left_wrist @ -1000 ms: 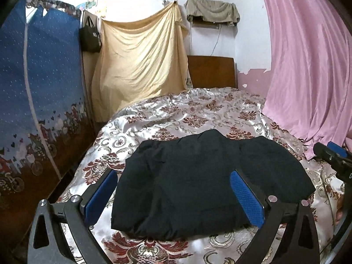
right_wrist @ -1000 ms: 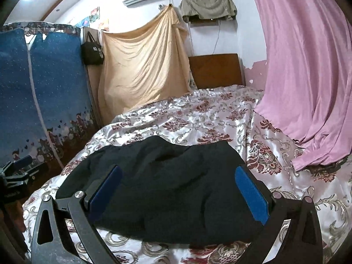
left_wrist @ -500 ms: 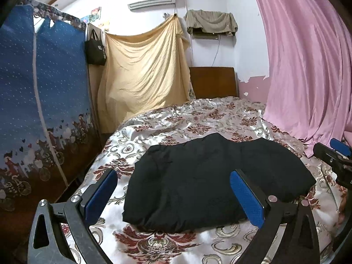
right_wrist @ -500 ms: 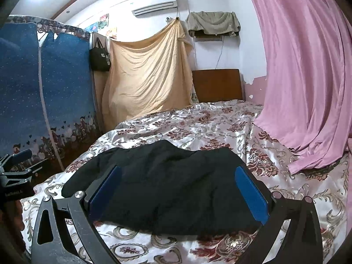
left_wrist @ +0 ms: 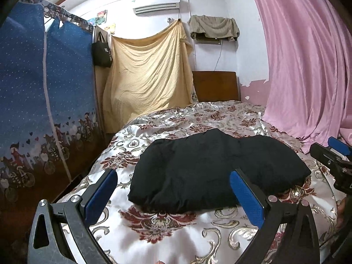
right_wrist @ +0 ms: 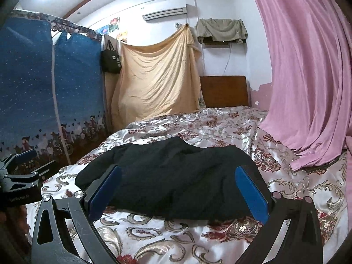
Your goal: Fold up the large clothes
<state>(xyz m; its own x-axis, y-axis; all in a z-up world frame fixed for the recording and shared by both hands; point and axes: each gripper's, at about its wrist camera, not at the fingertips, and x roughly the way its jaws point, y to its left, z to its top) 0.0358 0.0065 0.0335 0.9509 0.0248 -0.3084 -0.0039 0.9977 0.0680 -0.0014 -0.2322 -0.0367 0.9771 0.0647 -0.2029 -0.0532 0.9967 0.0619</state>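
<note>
Since both of your tongs are spread wide and pinching nothing, you have a free choice of where to take hold. The black garment (left_wrist: 215, 169) lies ahead of the left tongs (left_wrist: 173, 194), just past their blue pads (left_wrist: 100, 194), and it sits a little toward their right finger. From the right tongs (right_wrist: 178, 192) the same garment (right_wrist: 176, 176) lies straight ahead and fills the gap between the fingers, though neither pad touches it. It rests on the floral bedspread (left_wrist: 167, 226) as a thick, rounded bundle, which I take to be already folded at least once.

Expect soft, limp cloth with some bulk. It looks padded or layered, so it should be light for its size but will sag and slump wherever you leave it unsupported. The bedspread has a satin sheen, so the bundle may slide across it when you push or drag, not roll over.

Take hold at the near edge, where the layers stack, with one pair of tongs toward each near corner. Bite deep enough to catch all the layers. A shallow pinch will likely lift only the top sheet and pull the fold open. The dark fabric hides its seams and edges, so I cannot tell which side carries the collar or the hem.
</note>
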